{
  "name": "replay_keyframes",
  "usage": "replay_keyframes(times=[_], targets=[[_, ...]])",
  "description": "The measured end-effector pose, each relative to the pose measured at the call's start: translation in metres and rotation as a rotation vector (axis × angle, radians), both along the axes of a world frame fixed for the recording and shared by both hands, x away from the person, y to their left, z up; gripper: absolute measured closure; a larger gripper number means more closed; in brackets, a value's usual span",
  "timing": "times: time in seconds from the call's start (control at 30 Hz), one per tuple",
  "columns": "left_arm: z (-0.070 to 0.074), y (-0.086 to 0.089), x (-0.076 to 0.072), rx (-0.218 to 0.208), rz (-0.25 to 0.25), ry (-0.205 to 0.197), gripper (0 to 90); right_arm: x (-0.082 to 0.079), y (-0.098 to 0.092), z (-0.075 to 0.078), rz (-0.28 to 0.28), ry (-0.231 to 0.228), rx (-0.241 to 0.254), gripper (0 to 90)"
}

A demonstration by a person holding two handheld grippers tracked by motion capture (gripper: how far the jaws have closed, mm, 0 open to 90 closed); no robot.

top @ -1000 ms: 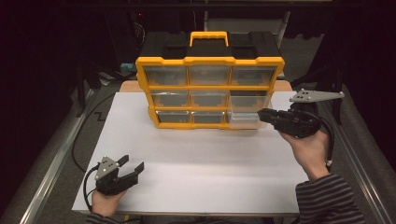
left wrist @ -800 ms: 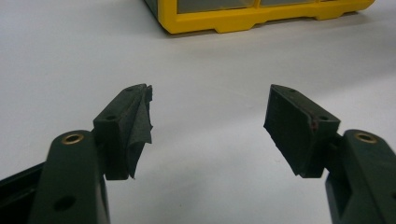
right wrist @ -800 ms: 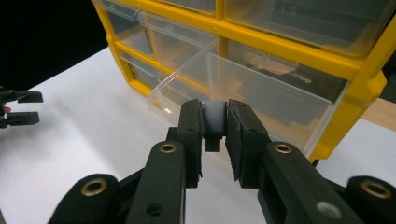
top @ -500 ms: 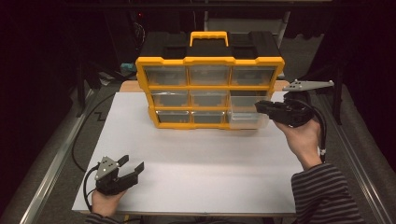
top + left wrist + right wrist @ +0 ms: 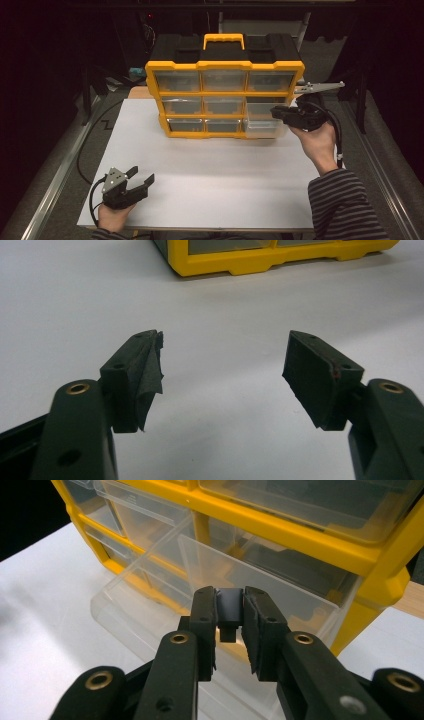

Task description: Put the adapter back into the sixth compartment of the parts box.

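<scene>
White board (image 5: pixel 210 175) covers most of the table, and at its far end stands the yellow-framed organiser (image 5: pixel 225 95), black top, yellow carry handle (image 5: pixel 224 40), 3 rows x 3 of clear drawers. No brand, label or writing readable on it in any view, drawer fronts just clear plastic. Two drawers on the organiser's right side are pulled out: the bottom-right drawer (image 5: pixel 265 129) sticks furthest onto the board, and the middle-right drawer (image 5: pixel 262 111) sits above it, out a shorter way. In the right gripper view both show as clear tubs w/ nothing clearly visible inside, the upper tub (image 5: pixel 250 587) stepped back over the lower (image 5: pixel 150 615). Right hand (image 5: pixel 315 142) is up at that corner, striped sleeve (image 5: pixel 340 205) coming in from bottom right, and the right gripper (image 5: pixel 276 113) points left at the pulled-out middle drawer. Its own camera has the jaws nearly together, pinching a small dark tab (image 5: pixel 229 611), which looks like it's at the front wall of that drawer, tho exactly what the tab belongs to is hard to tell. Over at the near-left corner, left hand (image 5: pixel 114 215) rests at the board edge w/ the left gripper (image 5: pixel 142 176) low over the board, well apart from the organiser. Its jaws gape wide w/ nothing between them but bare white board; the pad (image 5: pixel 147 375) on one jaw is peeling and frayed.
</scene>
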State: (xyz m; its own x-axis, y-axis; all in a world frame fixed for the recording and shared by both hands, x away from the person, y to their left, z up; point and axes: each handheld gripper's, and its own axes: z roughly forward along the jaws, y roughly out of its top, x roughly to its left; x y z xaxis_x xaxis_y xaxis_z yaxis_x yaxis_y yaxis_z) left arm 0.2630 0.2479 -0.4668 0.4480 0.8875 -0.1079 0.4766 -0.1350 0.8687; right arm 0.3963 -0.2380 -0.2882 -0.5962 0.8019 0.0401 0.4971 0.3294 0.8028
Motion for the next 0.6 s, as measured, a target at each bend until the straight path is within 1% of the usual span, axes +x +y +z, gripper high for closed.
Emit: replay_keyframes(times=[0.03, 0.07, 0.3, 0.47, 0.6], targets=[[0.000, 0.000, 0.000, 0.000, 0.000, 0.000, 32.3, 0.001, 0.000, 0.000, -0.001, -0.001, -0.005, 76.1], [0.000, 0.000, 0.000, 0.000, -0.001, 0.000, 32.3, 0.001, 0.000, -0.001, -0.007, -0.001, -0.001, 73.0], [0.000, 0.000, 0.000, 0.001, -0.001, 0.000, 32.3, -0.002, -0.002, 0.001, -0.007, -0.005, 0.014, 67.7], [0.000, 0.000, 0.000, 0.002, -0.002, 0.001, 32.3, -0.010, -0.004, 0.002, 0.003, -0.019, 0.031, 65.0], [0.000, 0.000, 0.000, 0.001, -0.002, 0.001, 32.3, -0.020, -0.004, 0.004, 0.015, -0.039, 0.025, 63.8]])
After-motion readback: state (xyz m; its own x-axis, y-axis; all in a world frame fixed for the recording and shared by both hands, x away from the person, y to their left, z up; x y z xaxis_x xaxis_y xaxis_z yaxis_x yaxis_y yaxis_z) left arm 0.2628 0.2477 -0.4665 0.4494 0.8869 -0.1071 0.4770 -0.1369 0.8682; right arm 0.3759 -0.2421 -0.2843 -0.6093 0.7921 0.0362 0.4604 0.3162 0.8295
